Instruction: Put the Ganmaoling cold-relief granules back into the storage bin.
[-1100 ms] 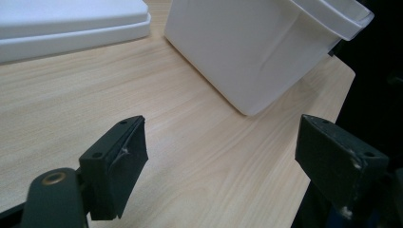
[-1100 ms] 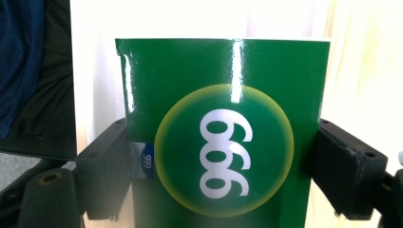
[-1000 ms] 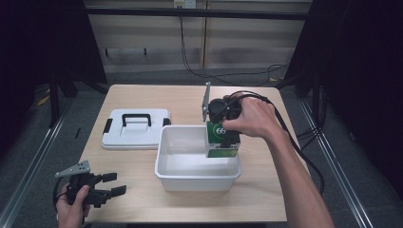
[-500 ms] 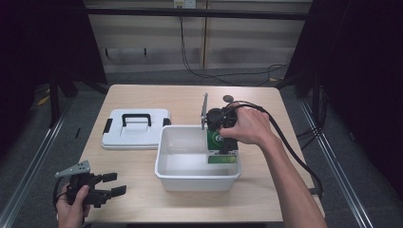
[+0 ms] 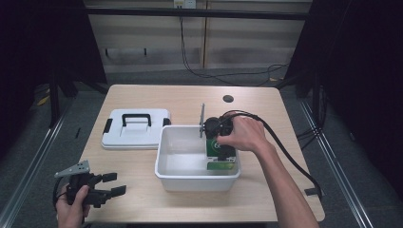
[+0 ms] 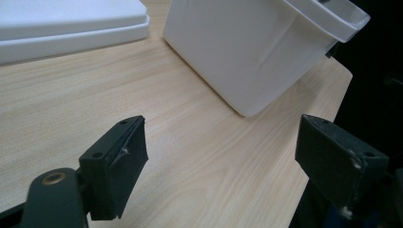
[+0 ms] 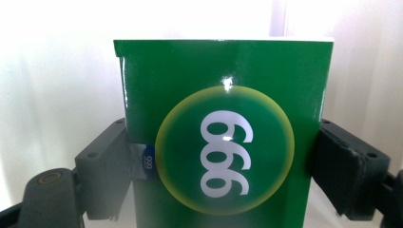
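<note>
**Two grippers, one green box in the bin**

One gripper — the right gripper (image 5: pixel 219 151) — reaches down into the white bin (image 5: pixel 180 176), forearm slanting in from the bin's near right, its jaws clamped on the sides of the green box (image 7: pixel 223 137), held upright against the bin's right wall. Left of the bin, the left gripper (image 5: pixel 113 184) rests low near the table's (image 5: pixel 190 102) front edge — jaws wide apart, empty. Beyond the bin's left side lies the white lid (image 5: pixel 135 129).

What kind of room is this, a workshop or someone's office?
Probably a lab or test bay set up for recording handling work. A lone wooden table stands in a dark, curtained space, cables trail across the floor behind it, and a person works with a handheld right gripper, lowering a green box into a white bin.
</note>
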Demonstrator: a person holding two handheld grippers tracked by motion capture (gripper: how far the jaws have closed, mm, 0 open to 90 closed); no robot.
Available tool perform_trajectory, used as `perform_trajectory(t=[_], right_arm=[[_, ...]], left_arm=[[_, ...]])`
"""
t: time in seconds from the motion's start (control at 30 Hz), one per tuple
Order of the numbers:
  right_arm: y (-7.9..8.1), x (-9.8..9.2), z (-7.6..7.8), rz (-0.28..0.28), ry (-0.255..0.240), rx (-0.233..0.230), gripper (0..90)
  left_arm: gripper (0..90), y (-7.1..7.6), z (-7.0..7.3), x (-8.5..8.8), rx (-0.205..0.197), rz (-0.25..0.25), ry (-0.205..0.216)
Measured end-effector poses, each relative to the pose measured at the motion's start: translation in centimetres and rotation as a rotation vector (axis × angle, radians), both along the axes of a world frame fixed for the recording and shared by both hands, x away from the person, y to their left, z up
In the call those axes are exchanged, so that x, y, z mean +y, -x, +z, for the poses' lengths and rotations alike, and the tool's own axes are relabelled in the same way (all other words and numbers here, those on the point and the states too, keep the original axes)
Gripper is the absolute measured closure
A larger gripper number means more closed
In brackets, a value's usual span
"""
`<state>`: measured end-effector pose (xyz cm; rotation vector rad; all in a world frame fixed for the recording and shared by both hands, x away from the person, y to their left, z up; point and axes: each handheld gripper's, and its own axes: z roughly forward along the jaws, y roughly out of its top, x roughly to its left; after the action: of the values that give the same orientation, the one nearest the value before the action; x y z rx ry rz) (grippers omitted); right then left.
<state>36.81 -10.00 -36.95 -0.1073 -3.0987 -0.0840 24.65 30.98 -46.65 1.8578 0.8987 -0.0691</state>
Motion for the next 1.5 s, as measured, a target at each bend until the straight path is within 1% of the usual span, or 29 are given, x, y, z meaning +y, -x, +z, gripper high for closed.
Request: perform_trajectory(t=[0.07,0.1,0.17,0.3,0.33,0.37,0.43,0.47,0.5,0.6,0.63,0.67,0.7,0.77,0.8,0.87,0.9,0.93,1.0,1.03,1.13,1.17,1.23,1.27,1.33,1.37,1.43,1.5], right_arm=[[0.1,0.1,-0.4,-0.019,0.009,0.009,15.6],[0.1,0.1,-0.6,-0.012,0.012,0.012,15.6],[0.0,0.2,-1.0,-0.016,0.017,0.017,15.6],[0.0,0.4,-1.5,-0.017,0.026,0.013,15.6],[0.1,0.4,-1.5,-0.034,0.032,0.015,15.5],[0.0,0.4,-1.7,-0.021,0.032,0.015,15.5],[0.0,0.5,-1.9,-0.019,0.036,0.009,15.5],[0.1,0.5,-2.1,-0.021,0.035,0.013,15.5],[0.2,0.5,-2.3,-0.024,0.029,0.006,15.5],[0.3,0.6,-2.7,-0.027,0.042,0.007,15.4],[0.3,0.6,-2.9,-0.017,0.043,0.006,15.4],[0.3,0.7,-3.1,-0.023,0.047,0.007,15.4],[0.3,0.7,-3.3,-0.021,0.044,0.008,15.4],[0.2,0.8,-3.7,-0.021,0.059,0.015,15.4],[0.2,0.9,-3.9,-0.018,0.058,0.008,15.4],[0.1,1.1,-4.2,-0.022,0.071,0.018,15.3],[0.1,1.1,-4.4,-0.021,0.068,0.007,15.3],[0.1,1.1,-4.5,-0.024,0.062,0.019,15.1],[0.2,1.2,-4.6,-0.023,0.061,0.011,15.1],[0.2,1.2,-4.4,-0.023,0.072,0.005,15.1],[0.3,1.2,-4.5,-0.017,0.081,0.012,14.5],[0.4,1.2,-4.6,-0.022,0.075,0.007,14.2],[0.4,1.2,-4.7,-0.026,0.079,0.013,13.8],[0.3,1.2,-4.6,-0.018,0.081,0.012,13.7],[0.3,1.0,-4.8,-0.034,0.058,0.015,13.2],[0.3,1.0,-4.7,-0.033,0.070,0.008,13.0],[0.3,0.9,-4.8,-0.029,0.076,0.022,12.8],[0.4,0.9,-4.7,-0.024,0.072,0.020,12.9]], left_arm=[[17.8,0.0,0.0,0.0,-0.001,-0.001,-0.001],[17.8,0.0,0.0,0.0,-0.001,-0.001,-0.001],[17.8,0.0,0.0,0.0,0.000,-0.001,0.001],[17.8,0.0,0.0,0.0,0.000,0.000,0.000],[17.8,0.0,0.0,0.0,-0.001,-0.001,0.001],[17.8,0.0,0.0,0.0,-0.001,-0.001,0.001],[17.8,0.0,0.0,0.0,0.000,-0.001,0.001],[17.8,0.0,0.0,0.0,0.000,-0.001,0.001],[17.8,0.0,0.0,0.0,0.000,-0.001,0.001],[17.8,0.0,0.0,0.0,0.000,0.001,-0.001],[17.8,0.0,0.0,0.0,0.000,0.001,-0.001],[17.8,0.0,0.0,0.0,0.000,0.001,-0.001],[17.8,0.0,0.0,0.0,-0.001,0.002,-0.002],[17.8,0.0,0.0,0.0,0.000,0.002,-0.002],[17.8,0.0,0.0,0.0,0.001,0.001,0.000],[17.8,0.0,0.0,0.0,-0.001,0.002,0.002],[17.8,0.0,0.0,0.1,-0.002,0.004,0.001],[17.8,0.0,0.0,0.1,-0.002,0.004,0.001],[17.8,0.0,0.0,0.0,-0.001,0.001,0.000],[17.8,0.0,0.0,0.0,-0.001,-0.002,0.001],[17.8,0.0,0.0,0.0,-0.001,-0.002,0.004],[17.8,0.0,0.0,0.0,-0.001,-0.001,0.002],[17.8,0.0,0.0,0.0,-0.001,-0.002,0.002],[17.8,0.0,0.0,0.0,-0.001,-0.002,0.002],[17.8,0.0,0.0,0.0,0.000,-0.002,0.001],[17.8,0.0,0.0,0.0,-0.001,0.000,0.000],[17.8,0.0,0.0,0.0,-0.001,-0.001,0.000],[17.8,0.0,0.0,0.0,0.000,-0.002,0.001]])
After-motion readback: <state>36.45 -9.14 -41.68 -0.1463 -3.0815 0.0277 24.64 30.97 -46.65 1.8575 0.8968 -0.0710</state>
